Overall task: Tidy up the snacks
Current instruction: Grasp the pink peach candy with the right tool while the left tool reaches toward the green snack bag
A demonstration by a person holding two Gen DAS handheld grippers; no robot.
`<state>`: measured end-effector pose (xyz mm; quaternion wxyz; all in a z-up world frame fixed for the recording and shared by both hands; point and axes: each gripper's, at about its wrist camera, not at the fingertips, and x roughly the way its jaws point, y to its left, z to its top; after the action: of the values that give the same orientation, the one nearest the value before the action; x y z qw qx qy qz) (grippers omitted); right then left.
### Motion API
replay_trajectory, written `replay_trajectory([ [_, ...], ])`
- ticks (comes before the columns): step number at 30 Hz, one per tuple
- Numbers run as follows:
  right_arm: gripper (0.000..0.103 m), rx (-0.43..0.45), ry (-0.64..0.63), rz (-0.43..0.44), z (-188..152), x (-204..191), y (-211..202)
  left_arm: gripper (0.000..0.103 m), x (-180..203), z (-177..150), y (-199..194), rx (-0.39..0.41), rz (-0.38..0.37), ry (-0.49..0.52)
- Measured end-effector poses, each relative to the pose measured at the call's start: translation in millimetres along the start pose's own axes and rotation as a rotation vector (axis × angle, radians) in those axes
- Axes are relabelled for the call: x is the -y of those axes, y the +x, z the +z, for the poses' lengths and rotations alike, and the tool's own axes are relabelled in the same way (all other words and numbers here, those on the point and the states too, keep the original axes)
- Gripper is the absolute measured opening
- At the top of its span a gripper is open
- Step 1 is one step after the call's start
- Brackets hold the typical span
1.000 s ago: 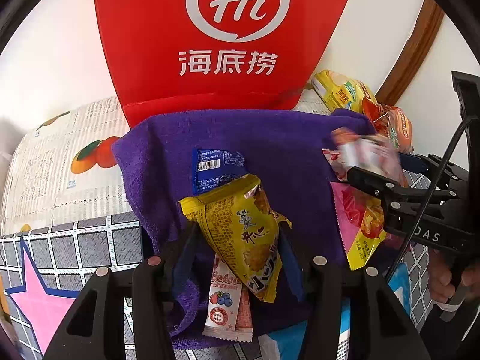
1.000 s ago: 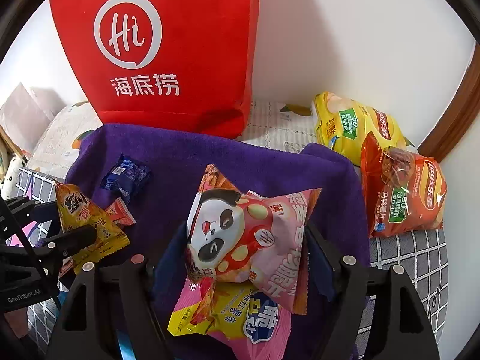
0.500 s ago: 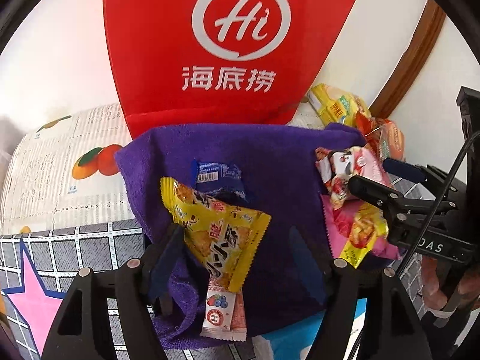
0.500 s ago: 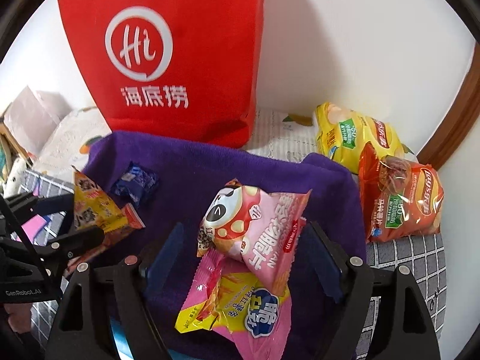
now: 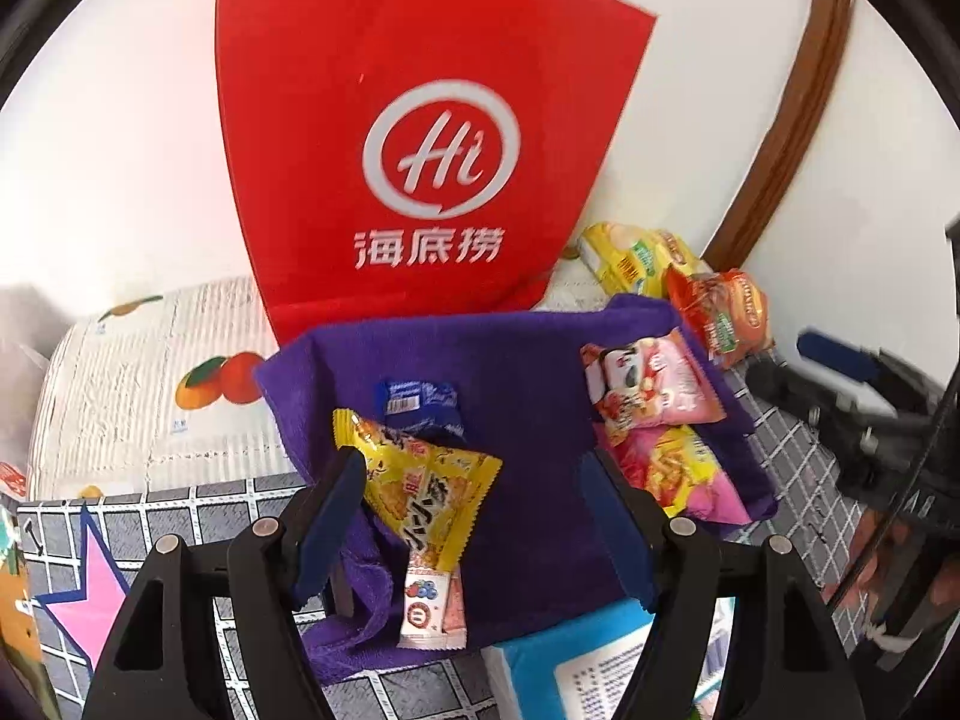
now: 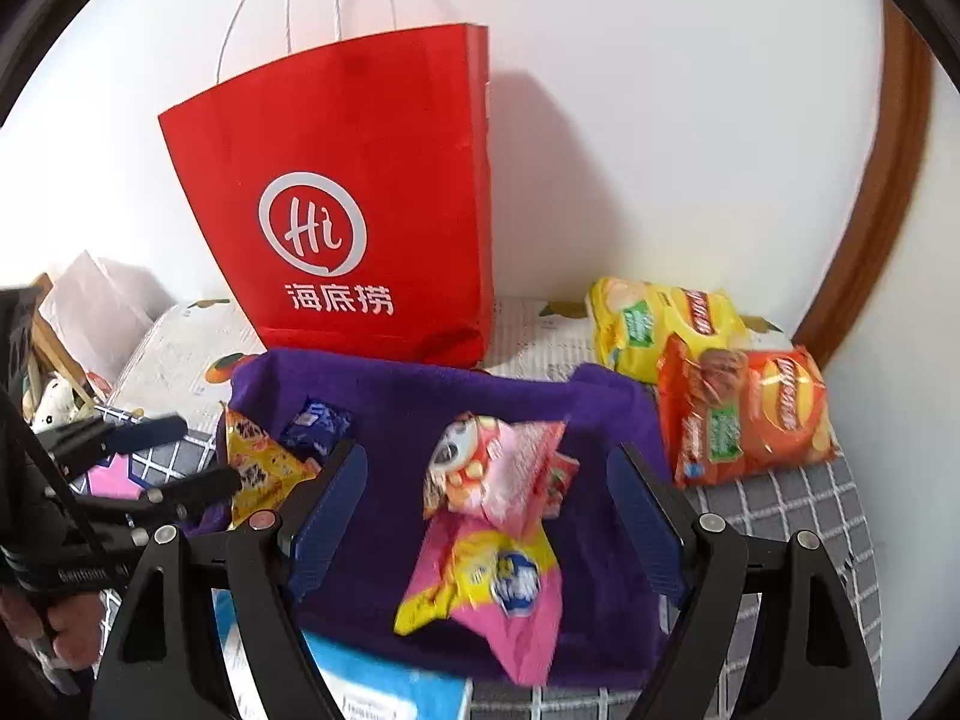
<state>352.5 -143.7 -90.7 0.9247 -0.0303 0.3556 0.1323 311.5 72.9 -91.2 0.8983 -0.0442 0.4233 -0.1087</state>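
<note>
A purple towel lies before a red paper bag. On its left lie a yellow snack packet, a small blue packet and a white berry packet. On its right a pink panda packet rests on a pink-and-yellow packet. My left gripper is open and empty above the yellow packet. My right gripper is open and empty above the pink packets.
A yellow chip bag and an orange chip bag lie at the back right by the wall. A blue-and-white box sits at the towel's near edge. Grey checked cloth and fruit-print cloth cover the surface.
Both grippers opened and let go: the yellow packet dropped onto the towel's left side, the pink panda packet onto the pink-and-yellow packet. Both grippers have pulled back and up.
</note>
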Motion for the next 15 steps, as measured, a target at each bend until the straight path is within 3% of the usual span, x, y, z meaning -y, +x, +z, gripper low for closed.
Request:
replay_trajectory([
  [4, 0.082, -0.020, 0.002, -0.043, -20, 5, -21, 0.072, 11, 1, -17, 0.030, -0.004, 0.014],
  [7, 0.074, -0.043, 0.011, -0.023, -42, 10, -41, 0.072, 18, -6, -29, 0.035, -0.001, 0.019],
  [12, 0.074, -0.066, 0.012, -0.023, -84, 15, -64, 0.072, 32, -31, -54, 0.036, 0.019, 0.047],
  [15, 0.069, -0.092, 0.009, 0.026, -106, 14, -71, 0.072, 34, -46, -68, 0.030, 0.007, 0.037],
])
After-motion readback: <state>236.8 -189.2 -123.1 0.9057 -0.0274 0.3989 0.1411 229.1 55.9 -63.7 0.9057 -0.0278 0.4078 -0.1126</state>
